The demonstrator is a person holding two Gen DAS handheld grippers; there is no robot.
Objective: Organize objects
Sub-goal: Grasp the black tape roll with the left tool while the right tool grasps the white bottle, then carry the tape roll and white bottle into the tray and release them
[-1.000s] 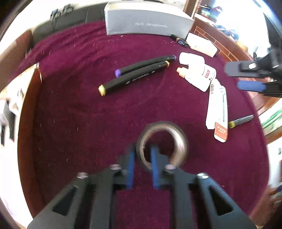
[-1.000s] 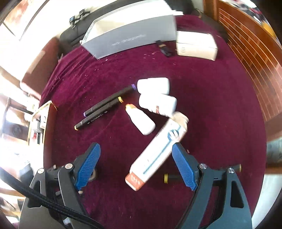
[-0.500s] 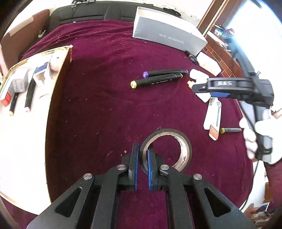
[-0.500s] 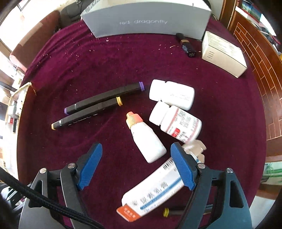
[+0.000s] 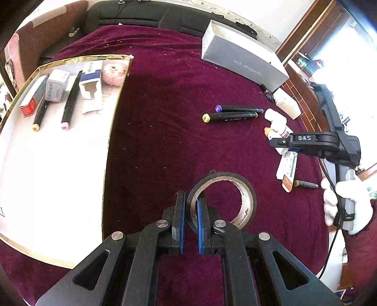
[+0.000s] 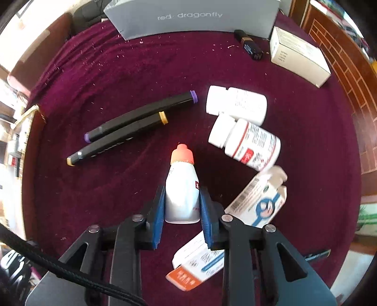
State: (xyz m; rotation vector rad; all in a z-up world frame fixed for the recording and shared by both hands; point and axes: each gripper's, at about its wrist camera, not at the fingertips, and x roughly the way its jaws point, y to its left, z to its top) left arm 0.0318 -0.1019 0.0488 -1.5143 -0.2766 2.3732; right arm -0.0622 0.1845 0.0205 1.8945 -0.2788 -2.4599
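Observation:
My left gripper (image 5: 189,197) is shut on the wall of a black tape roll (image 5: 247,200), held just above the maroon cloth. To its left lies a white, gold-rimmed tray (image 5: 110,141) holding markers and small boxes. My right gripper (image 6: 181,190) points down over a white dropper bottle (image 6: 181,188) with an orange cap. Its jaws are closing, and the blue pads touch the bottle's two sides. In the left wrist view the right gripper (image 5: 282,143) is at the far right, carried by a white-gloved hand (image 5: 341,200).
Two black markers (image 6: 139,113) lie left of the bottle, two white pill bottles (image 6: 247,143) to its right, and a long medicine carton (image 6: 254,207) under the right finger. A grey box (image 6: 193,16), a small black item (image 6: 249,47) and a white carton (image 6: 299,54) stand at the back.
My left gripper has carried the tape roll leftward, bringing the tray into view. My right gripper has come down over the dropper bottle and its jaws have closed from wide onto it.

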